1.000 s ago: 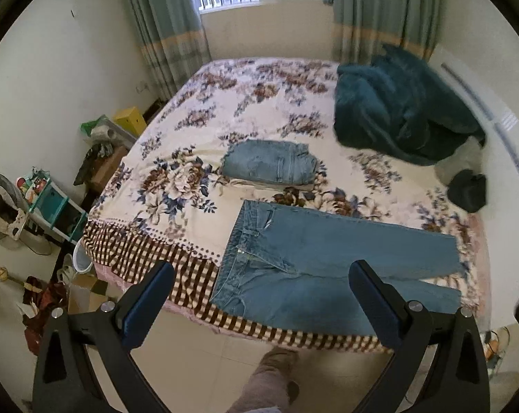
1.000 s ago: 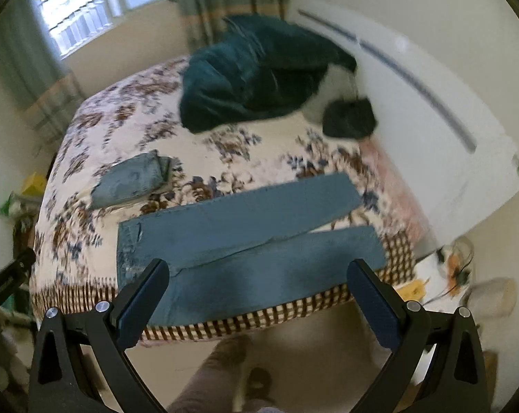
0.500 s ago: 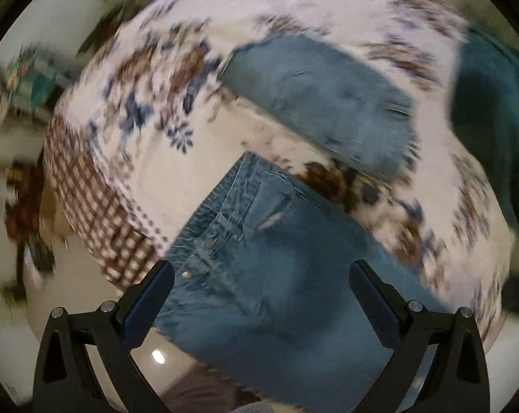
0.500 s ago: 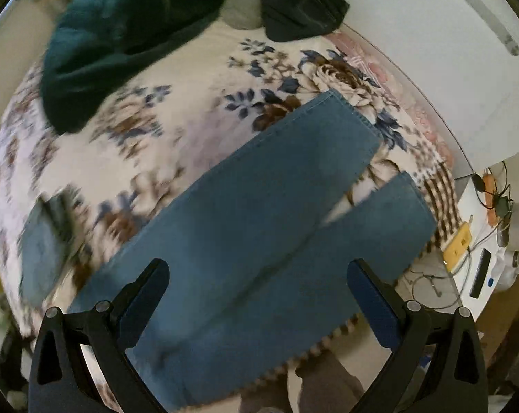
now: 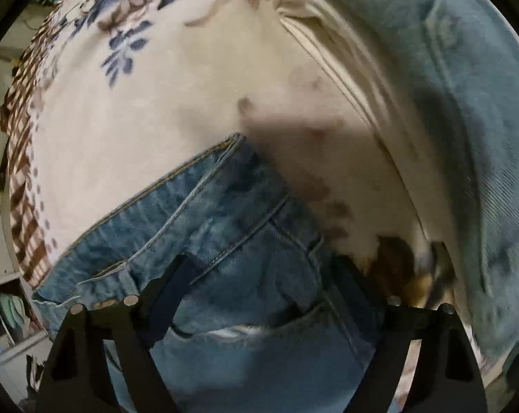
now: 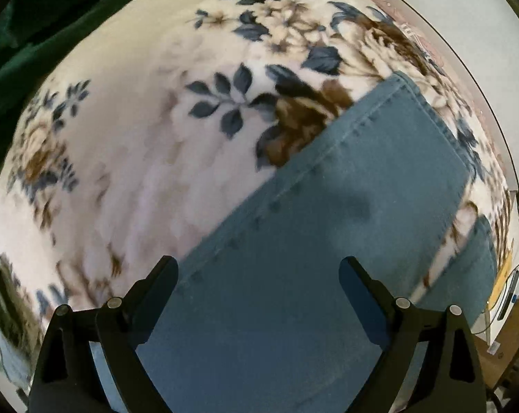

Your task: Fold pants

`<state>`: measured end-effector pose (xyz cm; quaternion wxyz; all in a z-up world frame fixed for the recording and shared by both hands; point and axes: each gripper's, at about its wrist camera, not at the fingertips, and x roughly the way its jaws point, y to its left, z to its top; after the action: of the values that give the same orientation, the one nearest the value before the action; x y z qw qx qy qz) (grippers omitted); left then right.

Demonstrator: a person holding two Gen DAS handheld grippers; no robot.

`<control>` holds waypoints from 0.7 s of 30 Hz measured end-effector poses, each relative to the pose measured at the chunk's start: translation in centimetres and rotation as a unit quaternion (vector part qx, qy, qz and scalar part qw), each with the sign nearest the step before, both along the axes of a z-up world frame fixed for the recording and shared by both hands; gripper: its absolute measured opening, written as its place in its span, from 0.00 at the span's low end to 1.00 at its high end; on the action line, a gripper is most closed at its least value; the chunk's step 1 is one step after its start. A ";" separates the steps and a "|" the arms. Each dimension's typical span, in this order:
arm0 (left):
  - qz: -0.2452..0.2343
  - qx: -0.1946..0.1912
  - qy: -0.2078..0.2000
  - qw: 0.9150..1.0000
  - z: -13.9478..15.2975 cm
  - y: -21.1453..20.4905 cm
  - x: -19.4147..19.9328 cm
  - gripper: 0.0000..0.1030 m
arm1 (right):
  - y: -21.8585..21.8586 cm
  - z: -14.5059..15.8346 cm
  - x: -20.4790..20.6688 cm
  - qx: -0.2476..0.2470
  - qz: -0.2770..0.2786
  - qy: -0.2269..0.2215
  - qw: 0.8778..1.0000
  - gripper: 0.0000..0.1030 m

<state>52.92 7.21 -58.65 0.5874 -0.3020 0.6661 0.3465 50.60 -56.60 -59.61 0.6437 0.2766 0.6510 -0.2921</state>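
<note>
Blue jeans lie flat on the floral bed cover. In the left wrist view their waistband and pocket (image 5: 225, 213) fill the lower middle, and my left gripper (image 5: 259, 268) is open just above the waistband's far corner. In the right wrist view the far leg (image 6: 328, 223) runs up to its hem at the upper right, with the near leg's hem (image 6: 479, 258) at the right. My right gripper (image 6: 259, 272) is open close over the far leg, near its upper edge. Neither gripper holds cloth.
A second, folded pair of jeans (image 5: 466, 103) with a cream garment (image 5: 345, 55) beside it lies just beyond the waistband. A dark green blanket (image 6: 25, 41) lies at the far left in the right wrist view. The bed's checked edge (image 5: 22, 179) drops off at the left.
Both grippers have moved from well back above the floor down and forward to just over the jeans, the left to the waistband, the right to the far leg. Both stayed open.
</note>
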 end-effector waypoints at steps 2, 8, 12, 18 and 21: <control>0.003 0.011 0.005 1.000 0.0 -0.4 0.5 0.81 | -0.6 -1.1 0.9 0.000 -0.010 0.000 1.000 0.93; -0.038 0.046 0.009 0.998 1.0 -2.5 2.0 0.73 | -1.3 -4.7 2.9 -0.009 -0.020 0.052 0.998 0.93; -0.040 0.026 -0.015 0.999 3.2 -3.1 2.0 0.63 | -1.5 -6.5 2.5 0.019 -0.050 0.069 0.996 0.93; 0.024 -0.066 -0.090 0.993 5.0 -2.0 2.1 0.64 | -0.6 -6.8 2.3 0.012 -0.049 0.071 0.996 0.93; -0.022 -0.042 -0.038 0.998 3.7 -3.2 3.8 0.65 | 0.4 -7.7 2.5 0.001 -0.034 0.085 0.996 0.93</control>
<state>56.74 3.99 -54.99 0.6065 -0.3246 0.6637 0.2938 53.06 -56.23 -67.27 0.5759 0.2732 0.6935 -0.3357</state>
